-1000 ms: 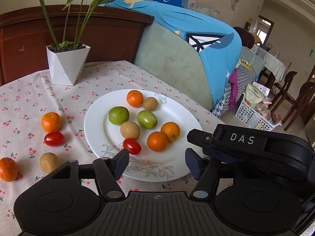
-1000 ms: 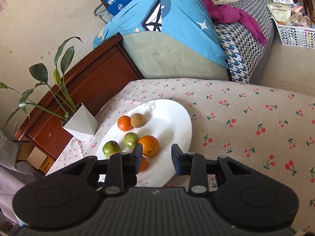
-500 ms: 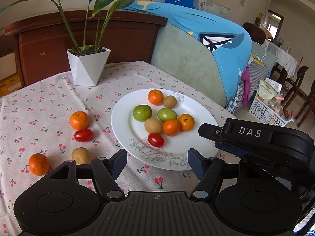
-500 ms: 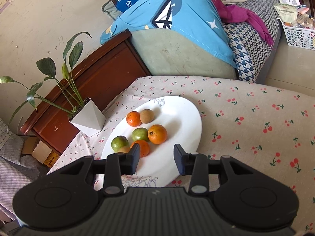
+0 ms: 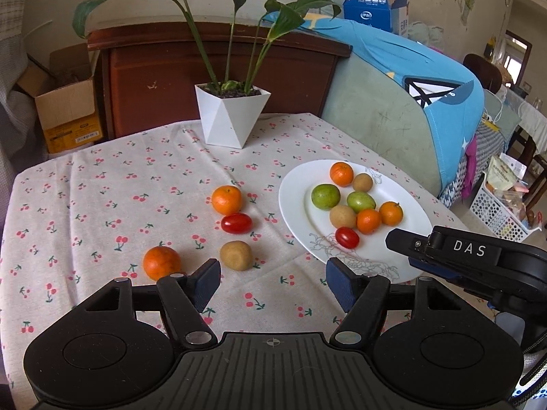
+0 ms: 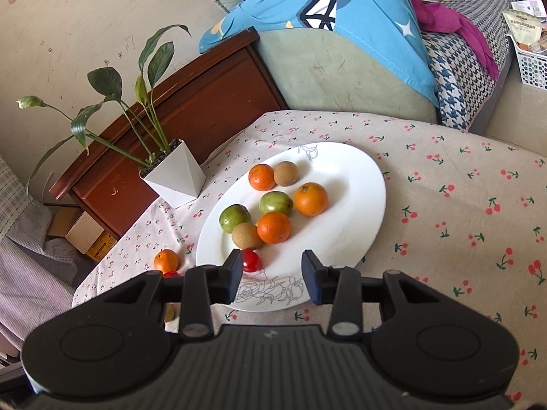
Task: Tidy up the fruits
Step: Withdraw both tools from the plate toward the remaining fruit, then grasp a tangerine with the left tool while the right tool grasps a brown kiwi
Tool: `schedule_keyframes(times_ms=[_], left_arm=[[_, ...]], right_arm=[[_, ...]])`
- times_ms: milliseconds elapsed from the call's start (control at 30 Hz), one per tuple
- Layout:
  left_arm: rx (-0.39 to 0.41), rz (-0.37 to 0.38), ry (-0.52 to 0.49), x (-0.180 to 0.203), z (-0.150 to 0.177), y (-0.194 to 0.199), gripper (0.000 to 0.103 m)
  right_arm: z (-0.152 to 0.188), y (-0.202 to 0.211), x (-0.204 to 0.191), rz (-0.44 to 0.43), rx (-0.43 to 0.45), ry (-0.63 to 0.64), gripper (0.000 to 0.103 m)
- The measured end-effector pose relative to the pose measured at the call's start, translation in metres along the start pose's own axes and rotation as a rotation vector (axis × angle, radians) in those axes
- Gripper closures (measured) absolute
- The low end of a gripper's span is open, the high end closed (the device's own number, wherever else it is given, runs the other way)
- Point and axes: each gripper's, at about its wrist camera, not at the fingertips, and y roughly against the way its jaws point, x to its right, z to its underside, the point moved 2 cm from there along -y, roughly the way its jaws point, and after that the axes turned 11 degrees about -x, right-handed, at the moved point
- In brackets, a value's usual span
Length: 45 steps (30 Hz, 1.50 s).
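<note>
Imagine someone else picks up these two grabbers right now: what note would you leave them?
Left gripper: open, empty, above the tablecloth near the loose fruit.
Right gripper: open, empty, over the near edge of the white plate.
Done: eight pieces on the plate, three oranges, two green fruits, two brown ones and a cherry tomato.
Left: four pieces on the cloth, an orange, a tomato, a brown fruit and a second orange. The brown fruit lies closest ahead of the left gripper.
</note>
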Motion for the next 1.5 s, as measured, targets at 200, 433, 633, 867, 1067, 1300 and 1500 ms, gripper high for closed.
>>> schedule_keyframes(times_ms=[200, 433, 633, 867, 1067, 1300, 1500], left_arm=[[0.026, -0.055, 0.053, -0.023, 0.002, 0.011, 0.031], [0.022, -0.108, 0.105, -0.048, 0.005, 0.013, 0.031], [0.013, -0.147, 0.142, -0.062, 0.007, 0.009, 0.03], [0.004, -0.2, 0.186, -0.076, 0.009, 0.005, 0.029], [-0.002, -0.208, 0.272, -0.096, 0.011, 0.004, 0.029], [0.017, -0.193, 0.27, -0.099, 0.011, 0.007, 0.029], [0.025, -0.191, 0.258, -0.097, 0.01, 0.006, 0.03]], right_arm=[[0.007, -0.005, -0.013, -0.02, -0.024, 0.042, 0.064], [0.015, -0.012, -0.032, -0.042, -0.052, 0.105, 0.063], [0.023, -0.02, -0.048, -0.06, -0.077, 0.168, 0.063], [0.031, -0.031, -0.064, -0.094, -0.107, 0.221, 0.063], [0.038, -0.046, -0.079, -0.117, -0.132, 0.268, 0.063], [0.041, -0.062, -0.092, -0.11, -0.129, 0.323, 0.064], [0.042, -0.073, -0.1, -0.094, -0.13, 0.368, 0.064]])
